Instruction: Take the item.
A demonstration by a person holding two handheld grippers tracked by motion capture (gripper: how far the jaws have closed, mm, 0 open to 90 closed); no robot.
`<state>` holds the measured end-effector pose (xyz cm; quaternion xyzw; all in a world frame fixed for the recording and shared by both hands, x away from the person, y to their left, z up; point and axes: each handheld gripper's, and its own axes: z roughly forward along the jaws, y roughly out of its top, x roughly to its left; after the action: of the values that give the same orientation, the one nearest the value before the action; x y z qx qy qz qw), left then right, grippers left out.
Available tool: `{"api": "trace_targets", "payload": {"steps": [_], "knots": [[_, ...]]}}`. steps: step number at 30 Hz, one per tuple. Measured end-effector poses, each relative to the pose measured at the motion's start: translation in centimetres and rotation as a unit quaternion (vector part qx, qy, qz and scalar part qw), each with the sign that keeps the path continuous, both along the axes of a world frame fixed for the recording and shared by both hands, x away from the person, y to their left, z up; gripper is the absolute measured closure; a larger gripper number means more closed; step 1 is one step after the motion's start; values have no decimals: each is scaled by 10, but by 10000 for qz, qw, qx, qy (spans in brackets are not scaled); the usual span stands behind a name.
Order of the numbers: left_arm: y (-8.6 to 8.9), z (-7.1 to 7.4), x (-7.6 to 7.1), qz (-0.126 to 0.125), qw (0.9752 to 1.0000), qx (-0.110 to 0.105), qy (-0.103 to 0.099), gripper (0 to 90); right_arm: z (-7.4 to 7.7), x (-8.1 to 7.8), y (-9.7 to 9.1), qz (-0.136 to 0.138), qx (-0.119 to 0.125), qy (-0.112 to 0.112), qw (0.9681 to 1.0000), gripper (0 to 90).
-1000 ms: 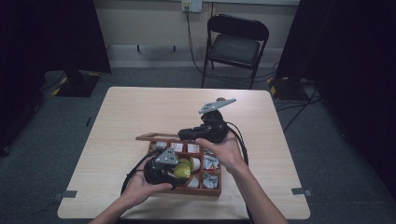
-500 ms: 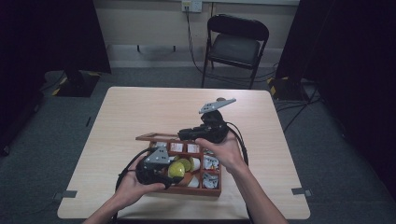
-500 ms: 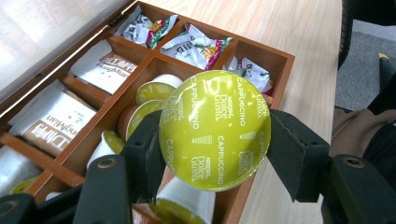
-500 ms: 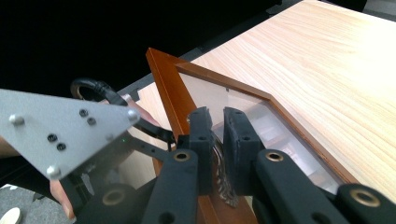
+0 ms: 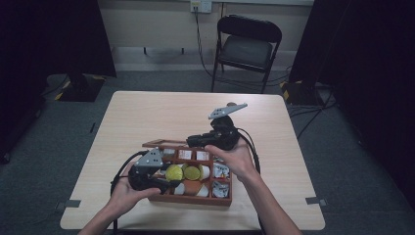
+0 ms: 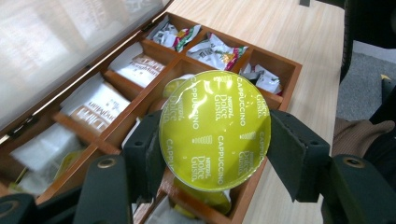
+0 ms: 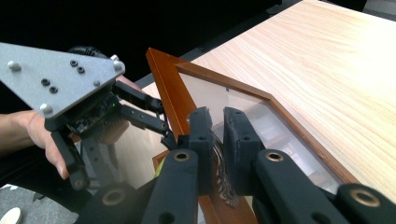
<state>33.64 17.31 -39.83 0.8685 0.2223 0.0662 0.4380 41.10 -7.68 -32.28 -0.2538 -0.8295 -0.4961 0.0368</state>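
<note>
Capsule (image 6: 215,129), yellow-green and foil-topped, is being pinched by the left gripper (image 6: 212,140) above the wooden box (image 5: 193,199), carried slightly leftward of where it was a second earlier, while the glass lid (image 7: 243,109) is being kept clamped upright by the right gripper (image 7: 217,135), unmoved.

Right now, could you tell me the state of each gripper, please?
Left gripper: closed on the yellow-green coffee capsule.
Right gripper: closed on the box lid's frame.

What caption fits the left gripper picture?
Left gripper holds a green coffee pod above the wooden box.
</note>
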Motion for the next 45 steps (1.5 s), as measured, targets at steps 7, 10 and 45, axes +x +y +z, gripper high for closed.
{"api": "trace_targets", "payload": {"steps": [7, 10, 45], "knots": [[13, -9, 2, 161, 9998, 16, 111, 404, 0, 0, 0, 0, 1, 20, 10000, 824], [19, -10, 5, 241, 9996, -20, 142, 404, 0, 0, 0, -2, 3, 19, 10000, 824], [87, -5, 27, 1238, 9920, -185, 158, 404, 0, -1, 0, -2, 3, 19, 10000, 824]]}}
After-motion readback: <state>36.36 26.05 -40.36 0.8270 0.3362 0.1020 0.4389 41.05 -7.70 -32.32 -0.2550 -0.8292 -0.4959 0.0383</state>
